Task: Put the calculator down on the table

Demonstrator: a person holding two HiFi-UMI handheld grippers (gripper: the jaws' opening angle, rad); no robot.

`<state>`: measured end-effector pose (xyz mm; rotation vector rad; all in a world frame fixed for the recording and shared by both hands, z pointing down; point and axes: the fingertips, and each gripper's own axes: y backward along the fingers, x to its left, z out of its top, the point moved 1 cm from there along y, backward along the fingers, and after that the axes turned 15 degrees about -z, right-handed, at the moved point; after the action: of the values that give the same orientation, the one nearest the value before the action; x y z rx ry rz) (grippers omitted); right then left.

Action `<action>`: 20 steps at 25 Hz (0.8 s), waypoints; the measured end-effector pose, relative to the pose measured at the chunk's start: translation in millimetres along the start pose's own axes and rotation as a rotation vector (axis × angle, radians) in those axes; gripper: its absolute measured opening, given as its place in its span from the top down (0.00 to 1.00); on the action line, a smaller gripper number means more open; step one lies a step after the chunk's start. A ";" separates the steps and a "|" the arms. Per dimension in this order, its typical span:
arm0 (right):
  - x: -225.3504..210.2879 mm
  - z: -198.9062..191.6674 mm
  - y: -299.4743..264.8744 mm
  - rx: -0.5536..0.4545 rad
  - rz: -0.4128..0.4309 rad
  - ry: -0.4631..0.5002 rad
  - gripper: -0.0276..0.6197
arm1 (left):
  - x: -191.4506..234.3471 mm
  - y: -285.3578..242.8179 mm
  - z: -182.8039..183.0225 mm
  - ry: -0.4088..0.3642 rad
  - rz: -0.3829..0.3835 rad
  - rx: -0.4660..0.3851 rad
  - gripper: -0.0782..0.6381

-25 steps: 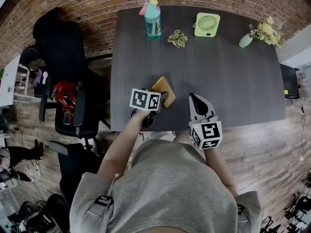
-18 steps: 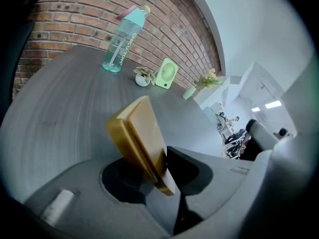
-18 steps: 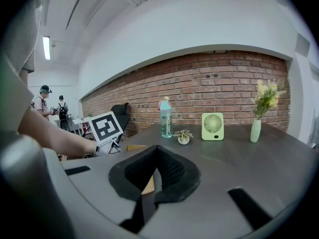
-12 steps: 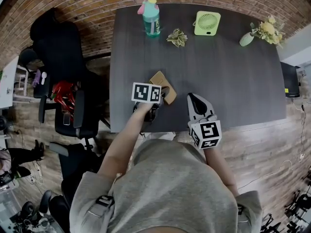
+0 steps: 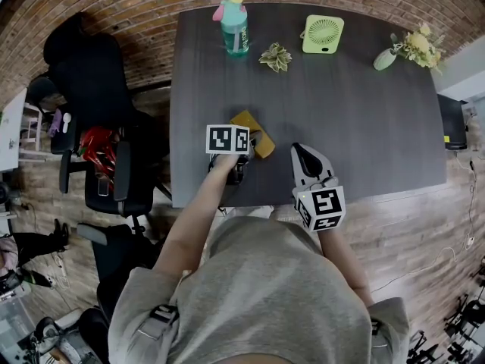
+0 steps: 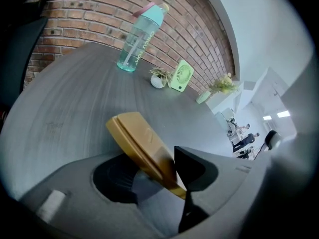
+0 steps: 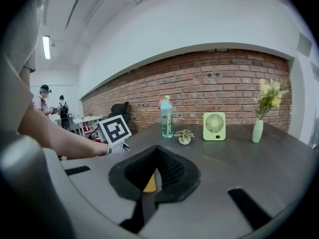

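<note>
A flat yellow calculator (image 5: 261, 142) lies tilted between the jaws of my left gripper (image 5: 248, 149), near the front left of the dark table (image 5: 356, 120). In the left gripper view the calculator (image 6: 142, 141) leans against the right jaw, with its far end low over the tabletop. A dark gap separates it from the left jaw. The left gripper (image 6: 154, 176) has just been opening and its pads no longer clamp the calculator. My right gripper (image 5: 303, 156) hovers to the right by the table's front edge, shut and empty. Through its jaws (image 7: 155, 176) a sliver of calculator (image 7: 149, 184) shows.
Along the table's far edge stand a teal bottle (image 5: 235, 25), a small potted plant (image 5: 276, 55), a green fan (image 5: 323, 35) and a vase of flowers (image 5: 394, 55). Black office chairs (image 5: 106, 127) stand left of the table. The table's front edge runs just below both grippers.
My left gripper has shifted a little further onto the table and lower, carrying the calculator along. Its jaws have spread apart. The right gripper has stayed still.
</note>
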<state>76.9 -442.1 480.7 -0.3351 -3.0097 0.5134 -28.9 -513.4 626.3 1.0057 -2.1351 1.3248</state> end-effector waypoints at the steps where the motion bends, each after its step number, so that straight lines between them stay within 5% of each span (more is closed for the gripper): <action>1: -0.2 0.6 -0.6 -0.001 -0.001 0.000 0.95 | 2.5 0.0 0.6 0.000 0.011 0.000 0.57; 20: 5.8 4.0 2.1 -0.015 0.001 -0.004 0.95 | 11.6 5.5 -7.1 0.037 0.090 -0.040 0.53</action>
<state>71.3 -440.1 476.4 -0.3377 -3.0185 0.4920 -40.7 -509.6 634.2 0.8716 -2.1929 1.3259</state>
